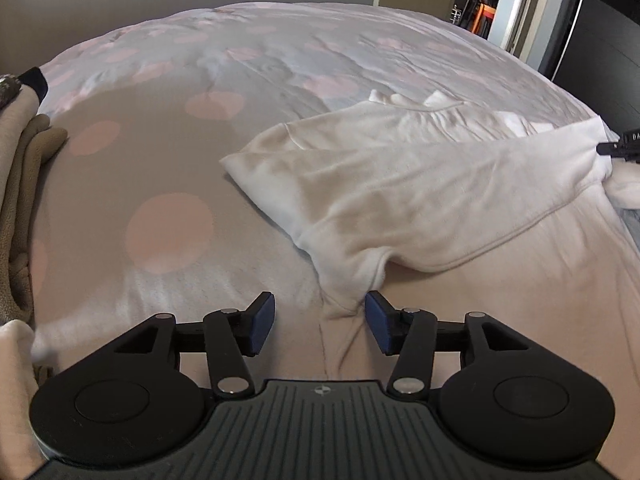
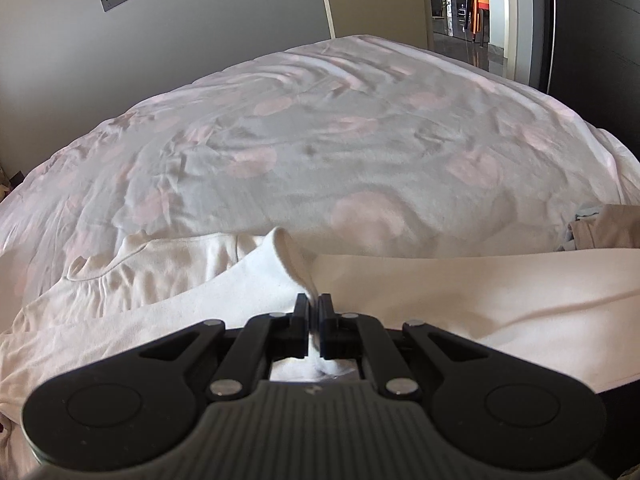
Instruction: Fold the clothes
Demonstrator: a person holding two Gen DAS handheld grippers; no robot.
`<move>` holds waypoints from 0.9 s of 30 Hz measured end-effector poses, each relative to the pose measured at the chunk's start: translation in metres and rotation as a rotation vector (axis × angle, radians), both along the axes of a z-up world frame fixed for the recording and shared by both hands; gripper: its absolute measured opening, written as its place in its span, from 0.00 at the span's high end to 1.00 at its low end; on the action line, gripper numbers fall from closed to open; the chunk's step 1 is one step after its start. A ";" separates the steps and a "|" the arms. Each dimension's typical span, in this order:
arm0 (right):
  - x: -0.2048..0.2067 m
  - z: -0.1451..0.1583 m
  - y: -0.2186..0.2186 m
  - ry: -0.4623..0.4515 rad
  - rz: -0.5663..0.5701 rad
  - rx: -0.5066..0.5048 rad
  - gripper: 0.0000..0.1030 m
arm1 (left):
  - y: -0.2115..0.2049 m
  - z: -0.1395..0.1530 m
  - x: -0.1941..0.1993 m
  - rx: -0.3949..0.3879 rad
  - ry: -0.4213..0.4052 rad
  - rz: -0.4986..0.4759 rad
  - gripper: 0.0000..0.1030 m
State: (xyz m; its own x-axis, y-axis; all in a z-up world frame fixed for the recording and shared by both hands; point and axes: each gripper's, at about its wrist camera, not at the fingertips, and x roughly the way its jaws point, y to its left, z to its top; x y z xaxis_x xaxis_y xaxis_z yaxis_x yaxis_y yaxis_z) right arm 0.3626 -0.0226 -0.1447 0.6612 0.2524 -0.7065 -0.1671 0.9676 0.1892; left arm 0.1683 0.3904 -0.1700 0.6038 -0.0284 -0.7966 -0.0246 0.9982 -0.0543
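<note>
White garments: one, a long-sleeved top (image 1: 400,184) spread across the near edge of the bed (image 1: 180,128).
Sleeves seen on it: one (image 1: 500,196), folded over the body.
Other clothes: one beige and tan heap (image 1: 24,184) at the bed's left edge; one beige piece (image 2: 604,228) at its right edge.
Grippers: two, the left gripper (image 1: 320,320) and right gripper (image 2: 315,312).
Beds: one.

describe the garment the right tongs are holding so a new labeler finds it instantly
On the bed with the pink-spotted cover, look at the near right side. The white top lies there, one sleeve folded across it and pinched by the right tongs. It is plain white; the clothes at the left edge are beige.
</note>
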 end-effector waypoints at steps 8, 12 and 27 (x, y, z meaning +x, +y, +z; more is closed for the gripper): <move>-0.004 -0.003 -0.003 0.006 -0.003 0.003 0.95 | -0.023 -0.008 0.007 0.147 -0.015 0.019 0.56; -0.007 -0.002 -0.005 0.000 -0.008 0.006 0.95 | -0.014 -0.002 0.005 0.103 -0.026 0.042 0.93; -0.009 -0.025 -0.016 0.070 -0.033 -0.001 0.95 | 0.018 0.016 -0.002 -0.013 0.090 0.054 0.50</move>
State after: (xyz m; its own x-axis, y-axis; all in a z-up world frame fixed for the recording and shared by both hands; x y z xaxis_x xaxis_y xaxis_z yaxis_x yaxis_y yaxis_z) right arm 0.3540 -0.0388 -0.1701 0.6182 0.2302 -0.7515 -0.1216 0.9727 0.1979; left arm 0.1664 0.4081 -0.1544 0.5307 -0.0085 -0.8475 -0.0835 0.9946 -0.0622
